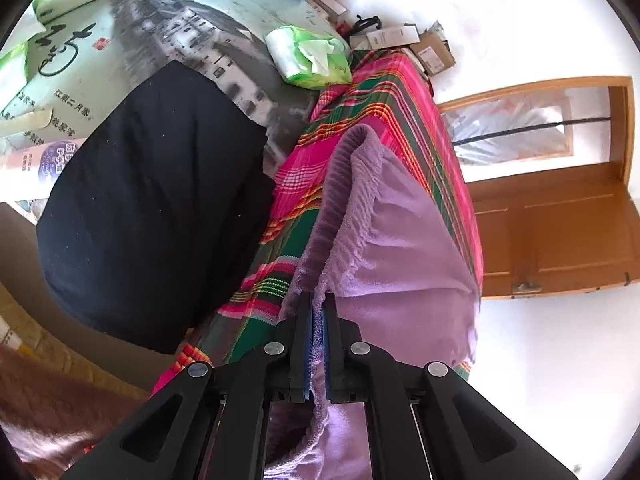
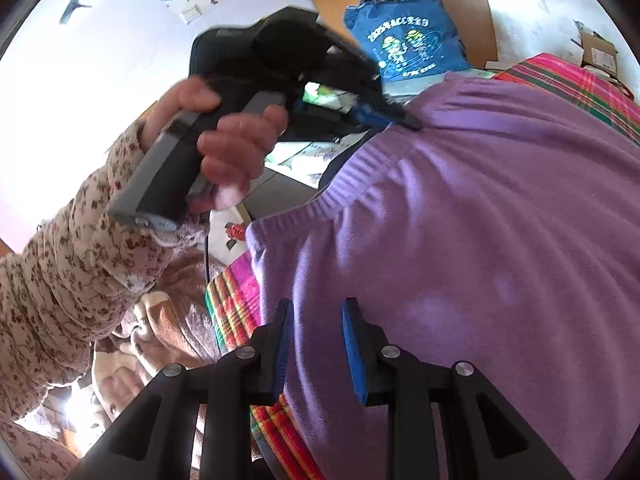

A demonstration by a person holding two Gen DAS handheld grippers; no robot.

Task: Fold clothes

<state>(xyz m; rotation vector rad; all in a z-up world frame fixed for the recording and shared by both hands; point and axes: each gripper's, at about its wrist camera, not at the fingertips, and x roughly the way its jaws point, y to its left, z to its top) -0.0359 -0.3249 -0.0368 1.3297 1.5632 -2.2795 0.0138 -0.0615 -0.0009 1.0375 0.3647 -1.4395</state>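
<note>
A purple knit sweater [image 1: 396, 240] lies on a bright plaid cloth [image 1: 384, 92]. My left gripper [image 1: 319, 300] is shut on the sweater's ribbed hem and lifts that edge. The right wrist view shows the same sweater [image 2: 460, 248] spread wide, with its ribbed hem running across the middle. My right gripper [image 2: 316, 308] is open, its fingers standing just over the sweater near the hem, holding nothing. The left gripper [image 2: 400, 118] also shows there, held by a hand, pinching the sweater's far edge.
A folded black garment [image 1: 160, 208] lies left of the sweater. A green tissue pack [image 1: 308, 56] and a blue bag [image 2: 408, 46] sit beyond. A wooden door [image 1: 560, 216] stands at the right. The person's floral sleeve [image 2: 60, 280] is at the left.
</note>
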